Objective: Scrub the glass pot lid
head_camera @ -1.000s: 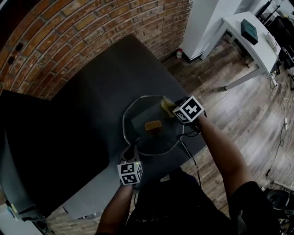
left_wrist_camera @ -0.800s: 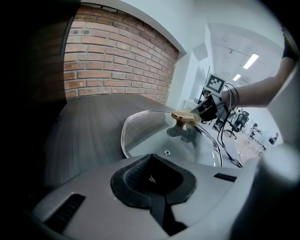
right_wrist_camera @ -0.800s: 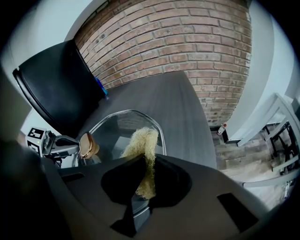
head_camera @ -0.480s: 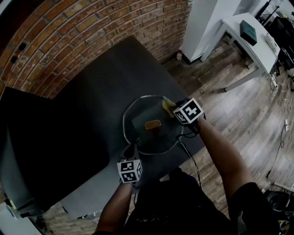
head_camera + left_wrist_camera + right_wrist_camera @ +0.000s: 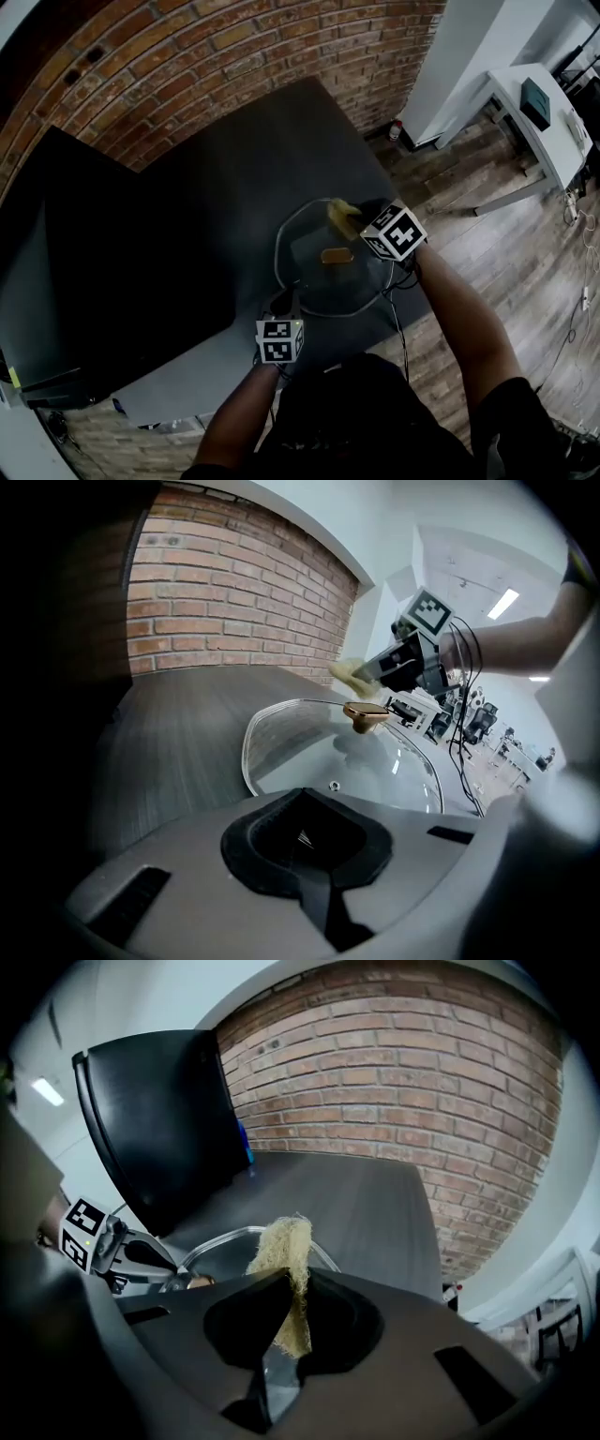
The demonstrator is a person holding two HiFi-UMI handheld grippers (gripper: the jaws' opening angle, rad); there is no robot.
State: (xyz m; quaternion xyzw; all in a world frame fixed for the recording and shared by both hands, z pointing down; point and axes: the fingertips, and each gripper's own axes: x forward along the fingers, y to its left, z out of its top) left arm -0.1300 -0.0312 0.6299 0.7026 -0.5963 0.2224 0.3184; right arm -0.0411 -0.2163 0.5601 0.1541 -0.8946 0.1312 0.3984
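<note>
A: Looking past both sets of fingers, what's the biggest thing?
B: The dark surface (image 5: 216,206), spreading out ahead of them, with a brick wall (image 5: 234,56) beyond it.
A: And the glass pot lid (image 5: 328,277)?
B: Flat on that surface, between the two grippers. The left gripper (image 5: 300,841) has its fingers closed on the lid's near rim, and only a thin glint shows between them.
A: The right gripper (image 5: 286,1312)?
B: Its fingers are clamped on a yellow scrub pad (image 5: 281,1251), which sticks out past the fingertips at the lid's far rim. Whether it touches the glass, I can't tell.
A: Anything smaller?
B: The lid's gold knob (image 5: 364,714), ahead of the left fingers and beside the right ones
</note>
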